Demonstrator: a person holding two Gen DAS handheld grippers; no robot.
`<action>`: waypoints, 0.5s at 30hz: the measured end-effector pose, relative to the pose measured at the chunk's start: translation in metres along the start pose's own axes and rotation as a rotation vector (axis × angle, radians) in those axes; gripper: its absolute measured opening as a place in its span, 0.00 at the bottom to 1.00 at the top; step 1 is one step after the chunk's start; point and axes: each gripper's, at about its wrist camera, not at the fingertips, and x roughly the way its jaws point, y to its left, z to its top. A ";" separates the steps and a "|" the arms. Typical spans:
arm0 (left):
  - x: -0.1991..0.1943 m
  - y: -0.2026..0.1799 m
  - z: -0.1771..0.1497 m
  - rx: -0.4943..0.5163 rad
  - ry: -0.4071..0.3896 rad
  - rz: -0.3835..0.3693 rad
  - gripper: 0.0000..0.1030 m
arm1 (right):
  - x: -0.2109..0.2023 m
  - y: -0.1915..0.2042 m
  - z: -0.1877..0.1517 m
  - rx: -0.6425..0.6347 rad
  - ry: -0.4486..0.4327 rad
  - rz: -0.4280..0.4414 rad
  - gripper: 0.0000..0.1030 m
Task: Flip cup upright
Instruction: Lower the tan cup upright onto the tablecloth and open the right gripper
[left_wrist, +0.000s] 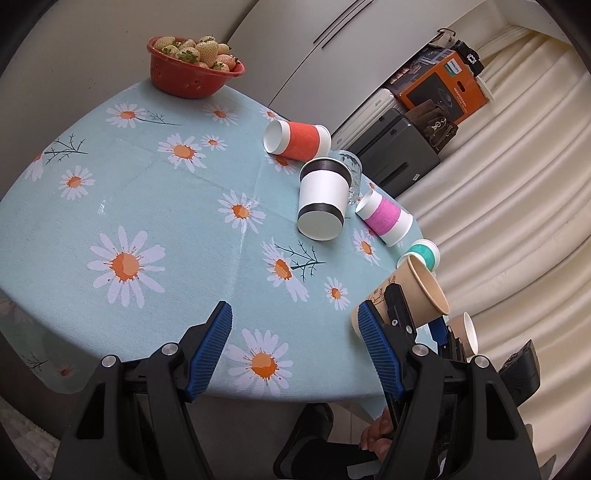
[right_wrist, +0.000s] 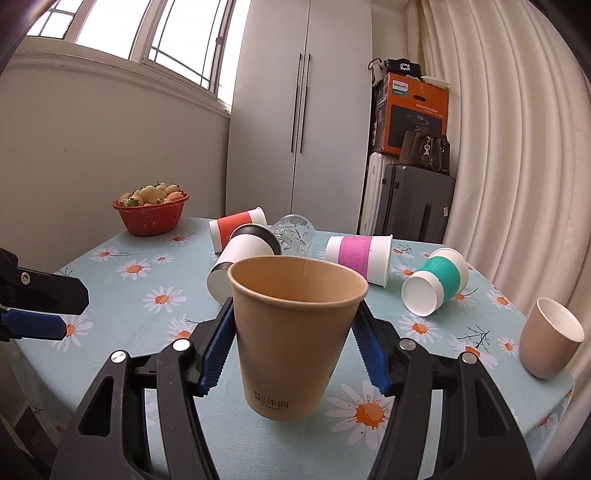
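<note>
Brown paper cup (right_wrist: 295, 332): mouth up, about upright, gripped between the blue pads of the right tool (right_wrist: 293, 345); whether its base touches the tabletop (right_wrist: 122, 295) I cannot tell.
Right tool: closed on the brown paper cup's wall, one pad on each side.
Left tool (left_wrist: 295, 345): jaws spread wide, holding nothing, left of the brown paper cup.
Beyond the brown paper cup: black-banded cup (right_wrist: 240, 258), pink-banded cup (right_wrist: 360, 258) and green-banded cup (right_wrist: 436, 282), all on their sides.
Right of the brown paper cup: beige cup (right_wrist: 550, 338), standing.
Risk: thin paper wall may crush under a hard squeeze; letting go while tilted or above the surface could tip it again.
</note>
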 end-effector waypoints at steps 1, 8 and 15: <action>0.000 0.000 0.000 -0.001 -0.002 0.002 0.67 | 0.000 0.001 -0.001 0.000 -0.008 -0.013 0.60; 0.002 0.002 0.001 -0.008 -0.002 0.018 0.67 | 0.000 -0.001 -0.008 0.013 -0.015 -0.052 0.61; 0.004 0.002 0.000 -0.007 0.001 0.028 0.67 | 0.004 -0.002 -0.013 0.038 0.002 -0.043 0.62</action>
